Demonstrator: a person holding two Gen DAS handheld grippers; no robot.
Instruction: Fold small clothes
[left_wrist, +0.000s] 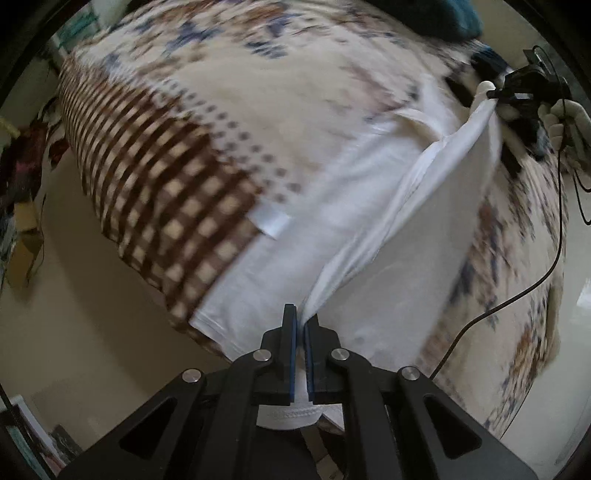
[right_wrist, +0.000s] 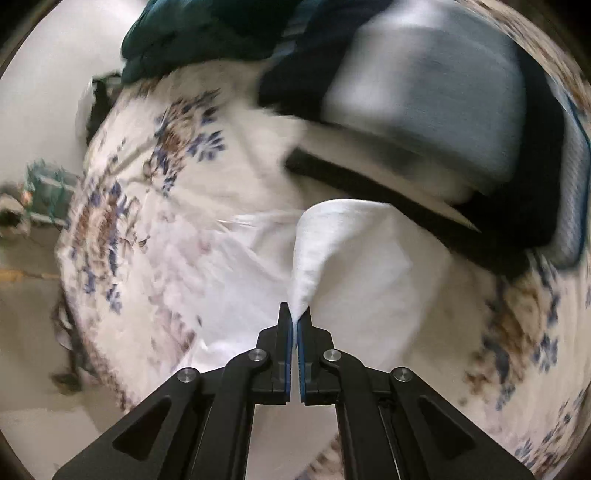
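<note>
Spread over a bed, a floral bedspread (left_wrist: 258, 92) with a brown checked border serves as the work surface, with pale floor showing beyond its edge. On the bedspread lies a white T-shirt (left_wrist: 280, 266), partly flat and partly lifted. The left gripper (left_wrist: 300, 325) is clenched on one edge of the T-shirt, cloth bunched between its blue pads. The right gripper (left_wrist: 496, 95), seen far across the T-shirt in the left wrist view and held by a white-gloved hand (left_wrist: 565, 114), is likewise clamped on a pinch of fabric, which rises in a peak from its tips (right_wrist: 296, 314) in its own view. Between the two, one side of the T-shirt stands up as a taut raised flap. Beyond the T-shirt, dark and grey-blue clothes (right_wrist: 424, 92) lie in a blurred heap.

Judging by this, a lengthwise fold is in hand: one side is lifted and about to be carried over the body. The next move calls for both grippers travelling together across the T-shirt, keeping the edge tight and level, then lowering it so the edges line up before letting go.
</note>
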